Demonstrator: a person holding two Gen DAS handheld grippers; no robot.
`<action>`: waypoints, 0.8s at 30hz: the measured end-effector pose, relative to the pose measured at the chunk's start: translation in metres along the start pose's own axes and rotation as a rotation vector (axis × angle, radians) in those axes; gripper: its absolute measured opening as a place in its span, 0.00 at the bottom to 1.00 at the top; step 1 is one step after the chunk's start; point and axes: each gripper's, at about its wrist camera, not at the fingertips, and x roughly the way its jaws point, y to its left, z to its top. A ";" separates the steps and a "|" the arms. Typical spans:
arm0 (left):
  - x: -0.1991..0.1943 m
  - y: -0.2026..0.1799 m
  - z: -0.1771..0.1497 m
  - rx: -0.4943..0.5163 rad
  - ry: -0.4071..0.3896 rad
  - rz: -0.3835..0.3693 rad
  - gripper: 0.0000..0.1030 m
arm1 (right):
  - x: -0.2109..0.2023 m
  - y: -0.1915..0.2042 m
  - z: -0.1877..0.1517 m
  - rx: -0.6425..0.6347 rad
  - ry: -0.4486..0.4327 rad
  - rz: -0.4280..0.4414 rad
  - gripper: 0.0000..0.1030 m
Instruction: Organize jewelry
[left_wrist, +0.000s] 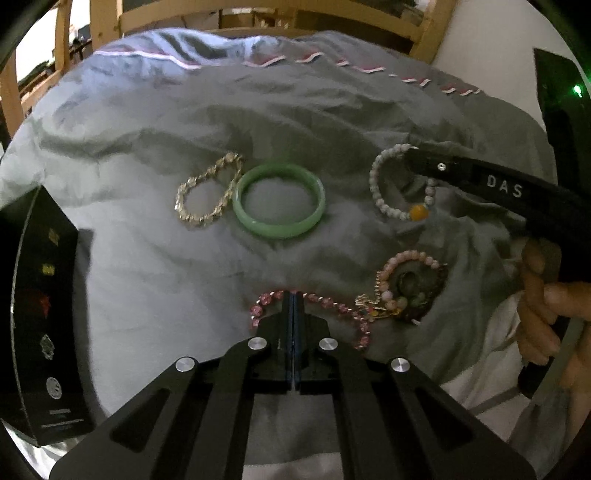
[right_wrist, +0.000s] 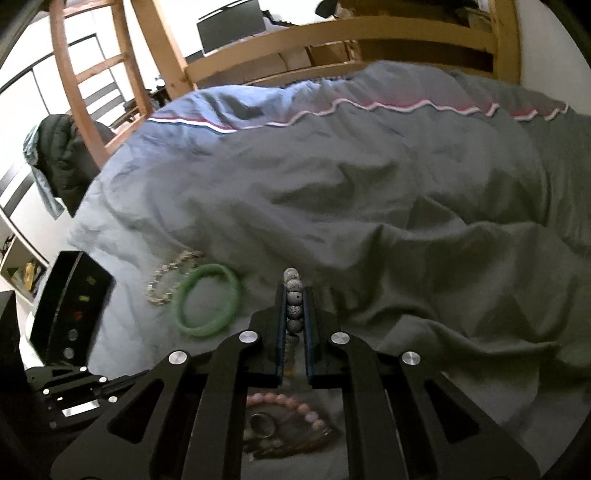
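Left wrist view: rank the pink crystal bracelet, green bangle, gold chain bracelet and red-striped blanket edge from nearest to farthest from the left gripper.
1. pink crystal bracelet, at the left gripper tips.
2. green bangle, ahead, centre.
3. gold chain bracelet, ahead left, touching the bangle; close to call.
4. red-striped blanket edge, far end of the bed.

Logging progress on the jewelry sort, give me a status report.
Left tongs shut on pink crystal bracelet. Right tongs shut on white bead bracelet. Green bangle and gold bracelet on bedspread, nothing blocking.
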 end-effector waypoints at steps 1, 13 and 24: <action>0.001 -0.001 -0.001 0.001 0.002 0.006 0.00 | 0.000 0.000 0.001 0.004 0.002 0.004 0.08; 0.032 0.009 0.002 -0.040 0.079 -0.009 0.17 | -0.010 -0.003 -0.002 0.028 0.000 -0.005 0.08; 0.039 -0.003 0.006 -0.012 0.047 0.047 0.25 | -0.004 -0.002 -0.003 0.021 0.011 -0.011 0.09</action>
